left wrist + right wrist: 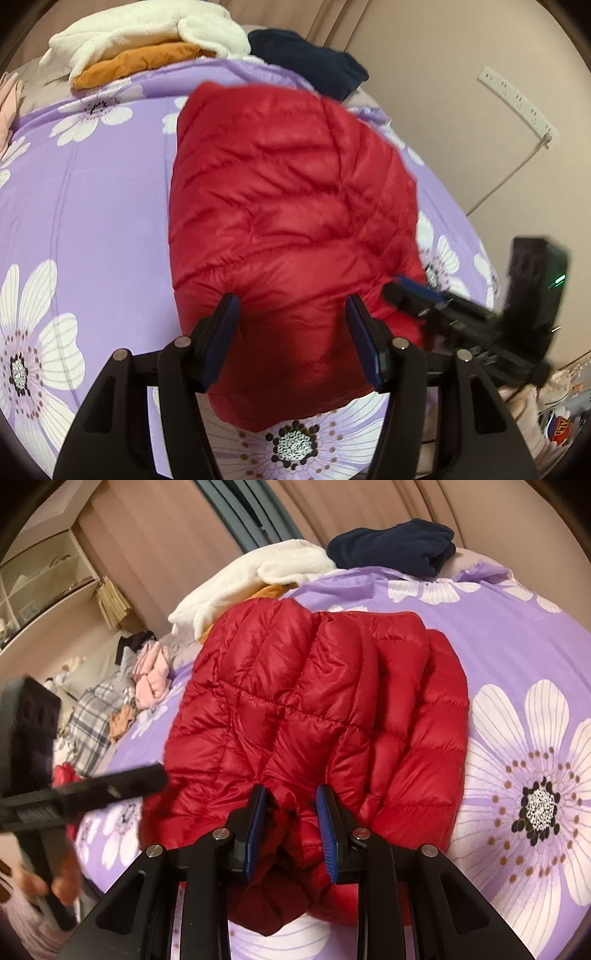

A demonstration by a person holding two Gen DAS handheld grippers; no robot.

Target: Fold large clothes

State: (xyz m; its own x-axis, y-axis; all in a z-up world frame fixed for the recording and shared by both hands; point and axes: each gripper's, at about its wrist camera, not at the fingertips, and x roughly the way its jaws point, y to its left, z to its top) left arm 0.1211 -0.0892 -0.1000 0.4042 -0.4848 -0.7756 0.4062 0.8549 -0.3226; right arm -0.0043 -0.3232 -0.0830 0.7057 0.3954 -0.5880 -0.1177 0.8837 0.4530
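A red quilted down jacket point(291, 221) lies folded into a compact bundle on the purple flowered bedspread point(92, 206). My left gripper point(291, 306) hovers over its near end with jaws wide apart and nothing between them. In the right wrist view the jacket point(325, 701) fills the middle. My right gripper point(291, 797) is partly open, its blue pads on either side of a bunched fold at the jacket's near edge; I cannot tell whether they pinch it. The right gripper also shows, blurred, in the left wrist view point(417, 291), at the jacket's right edge.
Folded white point(147, 33), orange point(136, 62) and navy point(306, 59) clothes lie at the bed's far end. Pink and plaid clothes point(147, 675) are piled off the left side. A power strip point(517, 99) hangs on the wall at right. Shelves point(44, 579) stand at far left.
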